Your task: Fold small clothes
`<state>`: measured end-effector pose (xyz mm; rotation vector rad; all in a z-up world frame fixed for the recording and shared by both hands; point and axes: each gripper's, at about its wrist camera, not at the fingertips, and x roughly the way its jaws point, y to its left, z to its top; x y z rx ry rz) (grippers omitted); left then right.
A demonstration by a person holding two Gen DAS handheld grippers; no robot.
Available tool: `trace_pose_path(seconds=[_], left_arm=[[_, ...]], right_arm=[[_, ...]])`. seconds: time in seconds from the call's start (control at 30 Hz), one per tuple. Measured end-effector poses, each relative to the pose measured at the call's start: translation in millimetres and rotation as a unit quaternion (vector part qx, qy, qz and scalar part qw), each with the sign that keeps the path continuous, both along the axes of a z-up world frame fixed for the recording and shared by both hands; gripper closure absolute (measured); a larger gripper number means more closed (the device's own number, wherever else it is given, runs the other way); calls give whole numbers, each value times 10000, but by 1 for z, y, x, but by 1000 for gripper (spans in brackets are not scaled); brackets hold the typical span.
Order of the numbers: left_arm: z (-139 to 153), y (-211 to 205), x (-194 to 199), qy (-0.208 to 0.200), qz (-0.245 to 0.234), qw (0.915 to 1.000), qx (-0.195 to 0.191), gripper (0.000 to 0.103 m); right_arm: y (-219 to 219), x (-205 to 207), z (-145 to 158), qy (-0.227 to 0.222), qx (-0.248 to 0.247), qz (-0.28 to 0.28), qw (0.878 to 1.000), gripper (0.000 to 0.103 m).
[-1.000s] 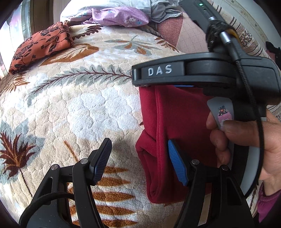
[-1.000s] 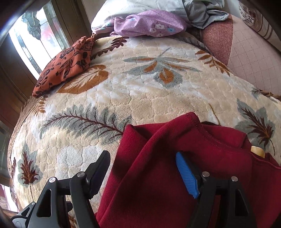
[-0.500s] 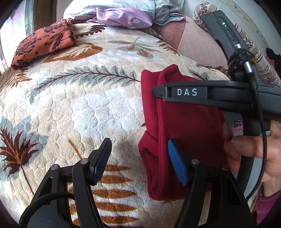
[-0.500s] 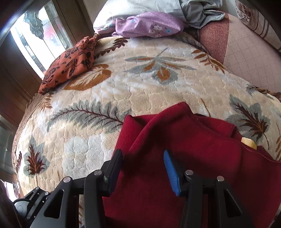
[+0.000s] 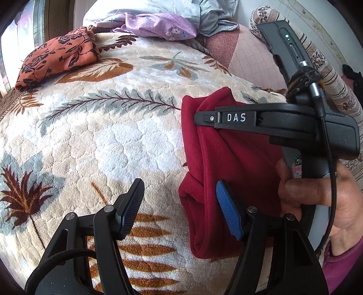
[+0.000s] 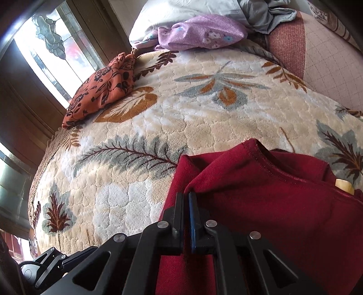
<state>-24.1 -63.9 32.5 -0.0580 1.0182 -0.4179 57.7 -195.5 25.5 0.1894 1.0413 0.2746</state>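
Note:
A dark red fleece garment (image 5: pixel 229 168) lies partly folded on the leaf-patterned blanket (image 5: pixel 109 140). My left gripper (image 5: pixel 181 204) is open, its blue finger beside the garment's left edge, nothing between the fingers. My right gripper (image 6: pixel 186 199) is shut on a fold of the red garment (image 6: pixel 261 195) near its left edge. In the left wrist view the right gripper's black body (image 5: pixel 272 122) and the hand holding it sit over the garment. A small yellowish piece (image 6: pixel 344 184) shows at the garment's right side.
An orange floral cloth (image 5: pixel 56 56) lies at the far left of the blanket by the window. A purple floral cloth (image 5: pixel 158 25) and grey bedding (image 5: pixel 211 15) are piled at the back. A pink quilted cover (image 5: pixel 251 59) lies at the right.
My right gripper has closed from open onto the red garment's fold and drawn back toward the near side. My left gripper has stayed open and nearly still.

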Motion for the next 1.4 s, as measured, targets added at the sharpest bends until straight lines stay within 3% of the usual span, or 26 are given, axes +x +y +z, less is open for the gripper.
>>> trace_pose_path(seconds=[0.13,0.17,0.2,0.23,0.27,0.3,0.53,0.6,0.67,0.77,0.93,1.17,1.23,1.3,1.4], left_arm=[[0,-1,1,9,8,10000,-5,37],[0,-1,1,8,19,10000,-14,37],[0,-1,1,3,23,10000,-15,37],[0,-1,1,1,21,10000,-8,37],[0,-1,0,0,18,10000,-2,37],[-1,-1,0,1,14,10000,2,37],[-2,-1,0,51,-17,10000,25,37],[-2,-1,0,110,-107,9997,-170,37],[-1,-3,-2,170,-226,9989,-365,37],[1,-14,-6,158,-468,9977,-456,35],[-1,-29,-8,76,-590,9978,-287,34],[-12,-32,3,186,-542,9978,-343,34],[-11,-34,3,160,-622,9970,-441,44],[-7,-35,1,27,-604,9974,-389,61],[4,-36,-5,-82,-747,9955,-582,73]], right_arm=[[-9,-3,13,-32,119,-66,9999,98],[-10,-2,17,-16,28,-78,10000,92],[-10,-1,19,-6,-124,-92,9999,83],[-10,0,21,-1,-330,-125,9994,52],[-8,2,20,-12,-513,-161,9986,28],[-6,3,20,-61,-624,-163,9979,26],[22,25,-11,176,-1129,60,9934,26],[17,23,-9,-44,-1198,-86,9928,50],[1,19,-1,-129,-753,-146,9970,72],[-23,10,12,-156,-106,-228,9996,84],[-45,-7,34,-372,450,-315,9978,86],[-54,-20,44,-468,609,-314,9965,88],[-60,-23,46,-472,686,-303,9961,88],[-63,-25,48,-483,701,-304,9959,88],[-68,-24,46,-417,661,-345,9963,88]])
